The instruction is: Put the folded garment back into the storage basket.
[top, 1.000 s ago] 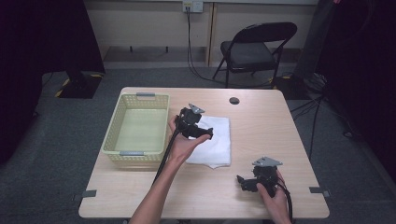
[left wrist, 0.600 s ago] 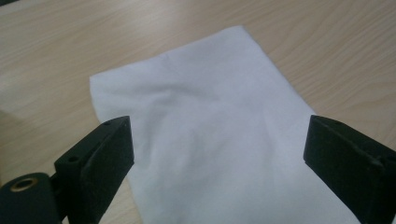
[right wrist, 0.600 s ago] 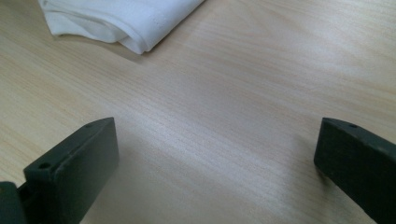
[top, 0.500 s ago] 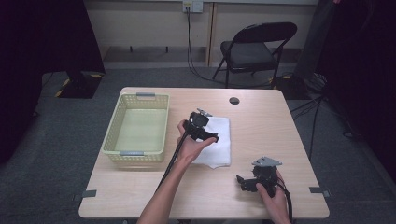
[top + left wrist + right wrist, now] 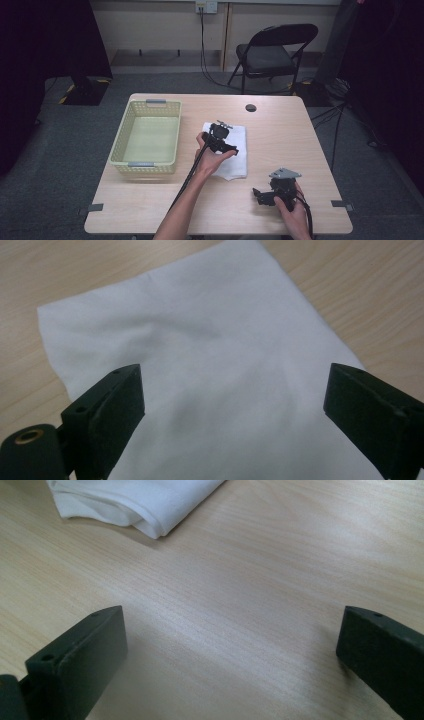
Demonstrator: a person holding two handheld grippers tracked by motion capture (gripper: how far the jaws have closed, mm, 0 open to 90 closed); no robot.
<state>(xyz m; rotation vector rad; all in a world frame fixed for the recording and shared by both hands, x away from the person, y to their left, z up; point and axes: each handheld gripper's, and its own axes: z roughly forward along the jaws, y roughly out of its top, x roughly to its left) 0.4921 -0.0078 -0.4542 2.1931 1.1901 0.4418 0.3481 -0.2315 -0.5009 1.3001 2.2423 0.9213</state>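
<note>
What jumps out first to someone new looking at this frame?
The folded white cloth in the middle of the table, with the left gripper poised right over it, jaws wide apart and nothing between them. To its left sits a pale yellow basket. The right gripper, also open, rests near the table's front right corner.

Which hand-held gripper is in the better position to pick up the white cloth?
Left. The left hand-held gripper hangs over the white cloth, jaws open. The right hand-held gripper rests apart, over bare table.
</note>
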